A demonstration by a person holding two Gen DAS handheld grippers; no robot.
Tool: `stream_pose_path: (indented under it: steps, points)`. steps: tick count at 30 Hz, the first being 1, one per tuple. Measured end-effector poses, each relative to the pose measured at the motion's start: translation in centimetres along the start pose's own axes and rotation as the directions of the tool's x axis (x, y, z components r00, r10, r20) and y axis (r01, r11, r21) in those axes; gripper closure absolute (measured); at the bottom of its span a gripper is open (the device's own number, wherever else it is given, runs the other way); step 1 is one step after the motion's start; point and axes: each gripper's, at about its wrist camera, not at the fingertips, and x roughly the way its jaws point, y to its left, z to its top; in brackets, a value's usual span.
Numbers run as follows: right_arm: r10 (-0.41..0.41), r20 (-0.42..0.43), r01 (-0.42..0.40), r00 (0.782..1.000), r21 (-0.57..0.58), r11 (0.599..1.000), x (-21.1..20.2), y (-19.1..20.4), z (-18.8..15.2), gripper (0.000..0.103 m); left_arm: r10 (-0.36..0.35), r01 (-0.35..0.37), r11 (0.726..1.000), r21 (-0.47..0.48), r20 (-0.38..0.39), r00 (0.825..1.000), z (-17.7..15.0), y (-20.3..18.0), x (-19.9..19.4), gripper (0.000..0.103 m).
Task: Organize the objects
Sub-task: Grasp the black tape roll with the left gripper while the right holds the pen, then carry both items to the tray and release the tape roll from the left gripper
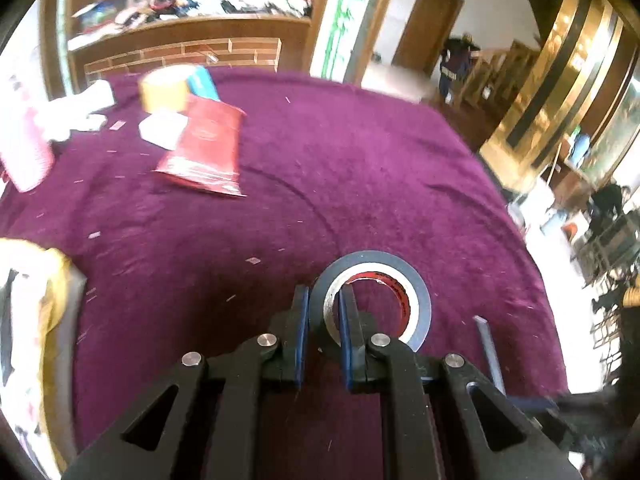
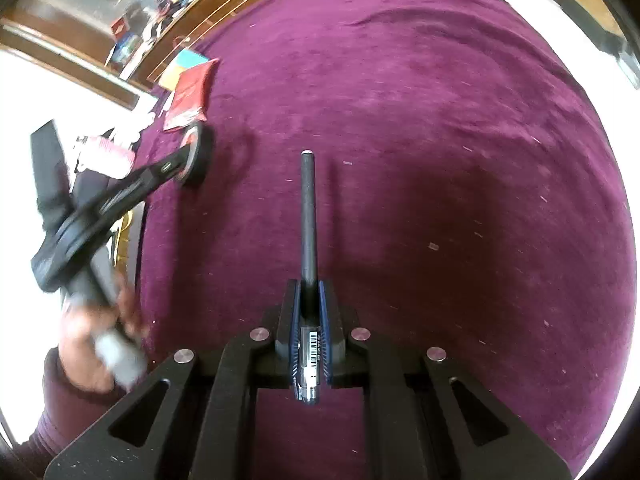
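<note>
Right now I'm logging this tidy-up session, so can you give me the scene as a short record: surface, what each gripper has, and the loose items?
surface: purple cloth
left gripper: shut on the tape roll, one finger inside its core, one outside
right gripper: shut on the black pen, which points forward
loose items: red packet, yellow tape roll beyond it
left edge: yellow and white items, too blurred to name

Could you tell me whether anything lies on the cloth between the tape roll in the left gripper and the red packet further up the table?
Nothing visible does: between the tape roll held by the left gripper and the red packet lies only bare purple cloth with small scraps.
</note>
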Motion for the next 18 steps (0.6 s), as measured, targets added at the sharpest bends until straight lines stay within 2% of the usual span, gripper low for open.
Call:
stream_pose_path:
  steps: [3, 7, 10, 18]
  points:
    - [0.005, -0.04, -0.007, 0.999, -0.041, 0.999, 1.5, 2.3, 0.6, 0.096, 0.002, 0.0, 0.999, -0.044, 0.051, 0.999, -1.4, 2.0, -3.7, 0.092]
    - [0.021, -0.08, -0.03, 0.997, -0.111, 0.993, 3.4, 6.2, 0.7, 0.096, 0.034, -0.021, 0.989, -0.149, 0.088, 0.995, -3.6, 6.5, -8.3, 0.092]
    - [0.04, -0.119, -0.062, 0.992, -0.189, 0.98, 5.1, 10.7, 0.0, 0.096, 0.072, -0.044, 0.97, -0.238, 0.11, 0.991, -5.8, 10.0, -11.4, 0.092]
    - [0.091, -0.196, -0.152, 0.976, -0.326, 0.933, 8.0, 20.4, -3.2, 0.096, 0.194, -0.136, 0.923, -0.359, 0.131, 0.972, -11.3, 17.0, -18.2, 0.092]
